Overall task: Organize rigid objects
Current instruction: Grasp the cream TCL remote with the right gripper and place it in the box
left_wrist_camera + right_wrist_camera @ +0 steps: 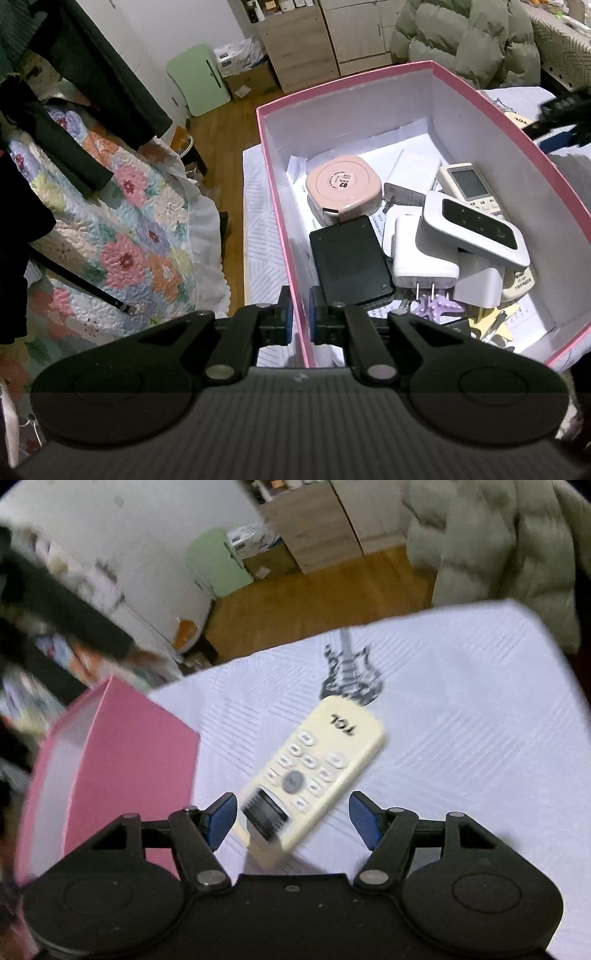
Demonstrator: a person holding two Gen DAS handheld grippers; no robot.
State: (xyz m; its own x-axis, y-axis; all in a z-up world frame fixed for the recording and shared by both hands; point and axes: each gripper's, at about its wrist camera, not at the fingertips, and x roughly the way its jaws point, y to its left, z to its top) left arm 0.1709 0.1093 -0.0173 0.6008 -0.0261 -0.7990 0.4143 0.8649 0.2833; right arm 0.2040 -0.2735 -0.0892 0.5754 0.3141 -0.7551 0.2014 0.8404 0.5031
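Observation:
My left gripper [300, 310] is shut on the left wall of a pink box [280, 206], one finger outside and one inside. The box holds a round pink case [343, 184], a black flat device [349, 258], white chargers [421, 258], a white remote with a screen [471, 184] and a white device with a dark panel [476, 229]. In the right wrist view my right gripper [293, 816] is open, just above the near end of a cream TCL remote [321, 764] lying on the white cloth. The pink box [122, 760] stands to its left.
A guitar-shaped black trinket [349, 672] lies on the white cloth [461, 720] beyond the remote. A floral quilt [122, 229] is left of the table. A green puffer jacket [465, 40], wooden cabinets [303, 44] and wood floor are behind.

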